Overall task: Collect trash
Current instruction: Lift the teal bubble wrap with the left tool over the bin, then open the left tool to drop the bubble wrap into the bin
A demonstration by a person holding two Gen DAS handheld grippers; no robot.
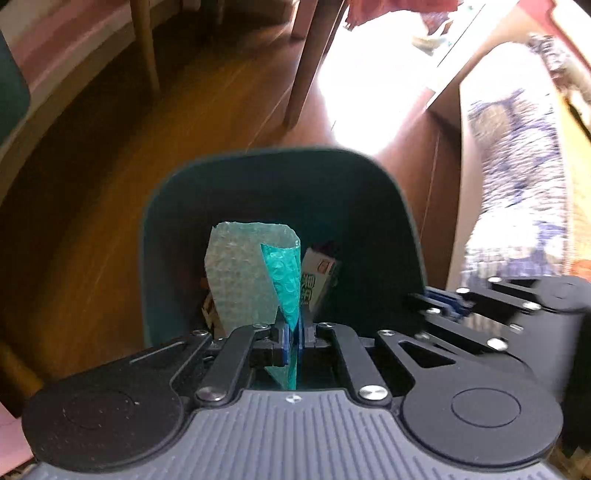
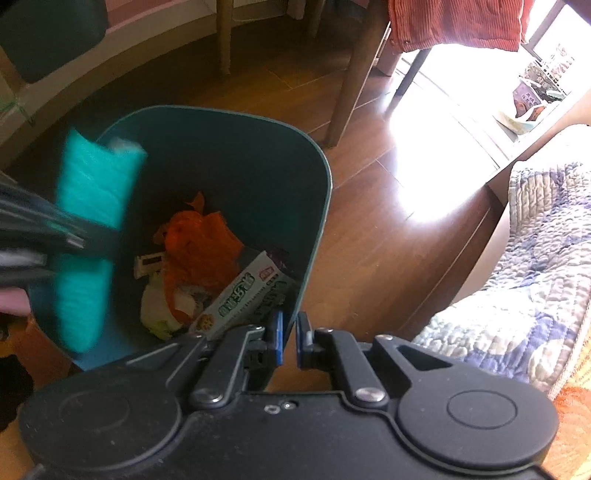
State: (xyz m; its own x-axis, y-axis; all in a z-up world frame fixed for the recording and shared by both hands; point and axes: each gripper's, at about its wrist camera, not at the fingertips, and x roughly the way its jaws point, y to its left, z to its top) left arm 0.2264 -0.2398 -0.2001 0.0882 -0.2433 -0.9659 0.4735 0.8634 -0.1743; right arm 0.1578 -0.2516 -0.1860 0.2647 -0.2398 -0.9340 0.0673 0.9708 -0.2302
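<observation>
My left gripper is shut on a piece of teal bubble wrap and holds it over the open top of a dark teal bin. In the right wrist view the left gripper comes in blurred from the left with the bubble wrap above the bin. Inside the bin lie an orange plastic bag, a white and green carton and crumpled paper. My right gripper has its jaws almost together, empty, at the bin's near right rim. It also shows in the left wrist view.
The bin stands on a wooden floor. Wooden chair legs stand beyond it, with a red cloth hanging above. A quilted bed cover lies at the right. A pale skirting runs along the far left wall.
</observation>
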